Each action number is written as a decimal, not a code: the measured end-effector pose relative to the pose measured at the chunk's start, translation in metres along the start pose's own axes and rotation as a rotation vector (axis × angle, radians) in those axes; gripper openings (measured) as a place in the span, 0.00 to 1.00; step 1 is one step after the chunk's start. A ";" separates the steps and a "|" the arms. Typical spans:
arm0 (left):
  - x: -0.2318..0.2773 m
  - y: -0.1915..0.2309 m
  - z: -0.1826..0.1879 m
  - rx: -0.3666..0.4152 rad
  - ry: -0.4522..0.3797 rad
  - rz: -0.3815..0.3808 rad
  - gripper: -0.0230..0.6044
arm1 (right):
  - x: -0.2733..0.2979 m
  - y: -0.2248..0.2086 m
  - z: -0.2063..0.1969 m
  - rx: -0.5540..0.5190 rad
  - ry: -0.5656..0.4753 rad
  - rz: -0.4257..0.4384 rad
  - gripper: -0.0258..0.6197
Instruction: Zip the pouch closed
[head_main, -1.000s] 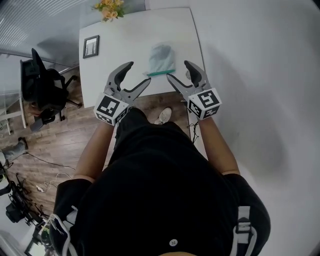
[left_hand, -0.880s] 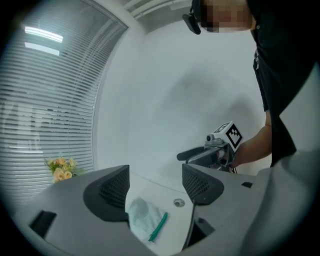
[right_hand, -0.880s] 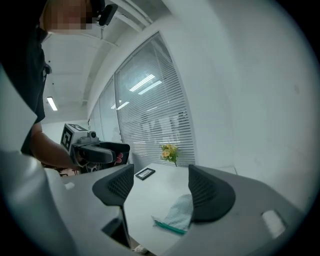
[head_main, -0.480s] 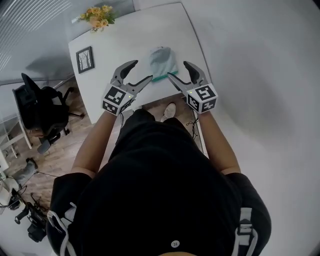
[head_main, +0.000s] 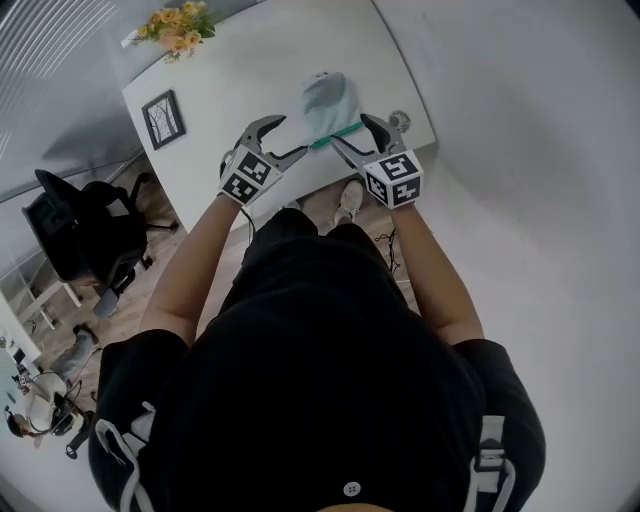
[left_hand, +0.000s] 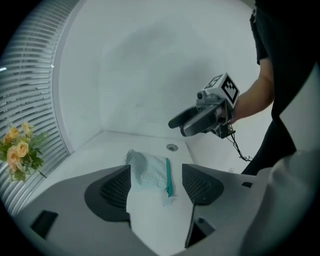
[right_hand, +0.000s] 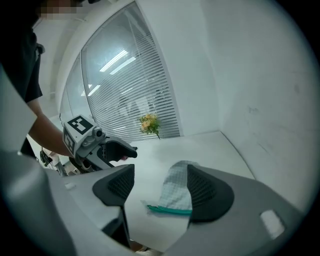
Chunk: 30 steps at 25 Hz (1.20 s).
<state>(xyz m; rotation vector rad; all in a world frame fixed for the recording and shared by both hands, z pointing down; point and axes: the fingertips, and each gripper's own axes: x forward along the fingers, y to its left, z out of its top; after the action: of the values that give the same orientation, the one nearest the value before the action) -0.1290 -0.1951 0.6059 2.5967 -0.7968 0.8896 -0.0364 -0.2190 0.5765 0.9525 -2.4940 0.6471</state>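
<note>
A pale checked pouch (head_main: 325, 100) with a teal zipper (head_main: 335, 135) along its near edge lies flat on the white table (head_main: 250, 90). The same pouch (left_hand: 147, 170) lies ahead of my left jaws, its zipper (left_hand: 168, 176) toward the right. From the right gripper view the pouch (right_hand: 176, 192) shows between the jaws, with the zipper (right_hand: 167, 209) at its near end. My left gripper (head_main: 285, 137) is open, just left of the zipper's end. My right gripper (head_main: 353, 134) is open too, over the zipper's right end. Neither holds anything.
A small framed picture (head_main: 162, 118) and a bunch of yellow flowers (head_main: 170, 20) stand on the table's far left. A round cable hole (head_main: 400, 120) sits near the table's right edge. A black office chair (head_main: 85, 235) stands on the wooden floor to the left.
Both grippers have moved forward and closer together, from short of the table's near edge to either end of the pouch's zipper. The head view has shifted.
</note>
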 end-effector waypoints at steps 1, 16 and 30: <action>0.007 -0.001 -0.010 0.016 0.028 -0.014 0.55 | 0.004 0.000 -0.007 0.006 0.010 -0.002 0.57; 0.070 -0.023 -0.087 0.251 0.348 -0.166 0.52 | 0.043 -0.003 -0.080 0.121 0.116 -0.019 0.56; 0.094 -0.032 -0.122 0.352 0.512 -0.194 0.24 | 0.040 -0.002 -0.104 0.163 0.146 -0.029 0.53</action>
<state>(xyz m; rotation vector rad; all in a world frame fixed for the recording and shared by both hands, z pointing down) -0.1067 -0.1563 0.7572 2.4725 -0.2613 1.6554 -0.0428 -0.1846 0.6820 0.9600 -2.3232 0.8887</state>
